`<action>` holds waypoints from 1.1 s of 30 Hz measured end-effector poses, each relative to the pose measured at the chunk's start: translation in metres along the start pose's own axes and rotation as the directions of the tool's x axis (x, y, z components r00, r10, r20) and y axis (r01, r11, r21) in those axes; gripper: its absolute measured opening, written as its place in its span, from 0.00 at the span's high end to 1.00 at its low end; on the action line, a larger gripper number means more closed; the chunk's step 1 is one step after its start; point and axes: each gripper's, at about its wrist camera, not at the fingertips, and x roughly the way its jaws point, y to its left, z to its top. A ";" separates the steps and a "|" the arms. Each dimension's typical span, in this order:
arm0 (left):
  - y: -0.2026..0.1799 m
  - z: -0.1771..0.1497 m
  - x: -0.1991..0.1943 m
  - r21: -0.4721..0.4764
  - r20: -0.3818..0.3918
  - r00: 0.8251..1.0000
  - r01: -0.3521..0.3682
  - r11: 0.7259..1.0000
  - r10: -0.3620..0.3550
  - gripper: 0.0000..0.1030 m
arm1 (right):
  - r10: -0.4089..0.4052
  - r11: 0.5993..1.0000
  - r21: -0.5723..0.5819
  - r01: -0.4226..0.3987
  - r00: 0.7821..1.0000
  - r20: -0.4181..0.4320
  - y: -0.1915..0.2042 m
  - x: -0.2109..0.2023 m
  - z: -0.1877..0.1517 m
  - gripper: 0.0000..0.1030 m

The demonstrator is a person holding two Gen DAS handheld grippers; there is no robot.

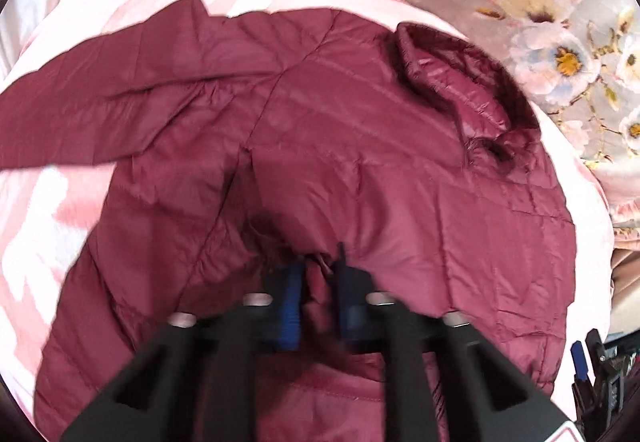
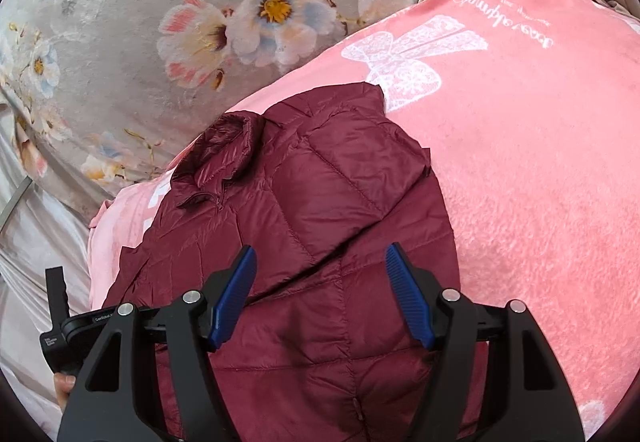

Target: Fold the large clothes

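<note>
Maroon puffer jacket [image 2: 304,210] lies on a pink blanket [image 2: 520,162], spreading ahead of both grippers. Left gripper [image 1: 320,282] pinches a jacket fold between its fingertips; right gripper [image 2: 322,274] hovers above it, jaws apart.

A home bedroom: pink blanket [image 2: 540,182] over floral bedsheet [image 2: 120,42].

- The left gripper [image 1: 318,262] has its two blue-padded fingers [image 1: 291,306] drawn close together, with a fold of maroon fabric pinched between them; its picture is blurred.
- The right gripper [image 2: 320,258] has its jaws spread wide, the blue ribbed pads [image 2: 234,298] well apart and nothing between them.
- At the lower left edge of the right wrist view, a bit of the person's hand [image 2: 64,388] shows beside the black handle of the left gripper.
</note>
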 end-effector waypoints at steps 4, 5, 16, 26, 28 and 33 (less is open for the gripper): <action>0.001 0.012 -0.022 0.048 0.080 0.997 -0.012 0.999 0.008 0.96 | -0.001 1.000 -0.013 0.001 1.000 -0.008 0.008 0.006 0.002 0.36; 0.002 0.014 -0.025 0.053 0.095 0.995 -0.018 0.998 0.013 0.96 | -0.007 1.000 -0.016 0.007 1.000 -0.012 0.007 0.008 0.002 0.36; 0.026 0.027 -0.015 0.039 0.125 0.989 -0.087 0.995 0.081 0.96 | 0.014 0.991 0.133 -0.006 0.998 -0.065 -0.029 0.041 0.027 0.36; 0.014 0.033 -0.016 0.086 0.161 0.985 -0.083 0.993 0.068 0.96 | 0.113 0.970 0.208 -0.123 0.992 0.060 -0.027 0.047 0.071 0.96; 0.015 0.031 -0.010 0.098 0.146 0.987 -0.081 0.992 0.067 0.96 | 0.047 0.982 0.177 -0.061 0.995 0.084 -0.028 0.040 0.075 0.97; 0.010 0.016 0.032 0.137 0.080 0.993 -0.093 0.986 0.082 0.92 | -0.163 0.974 0.149 0.170 0.985 -0.063 -0.056 0.072 0.060 0.98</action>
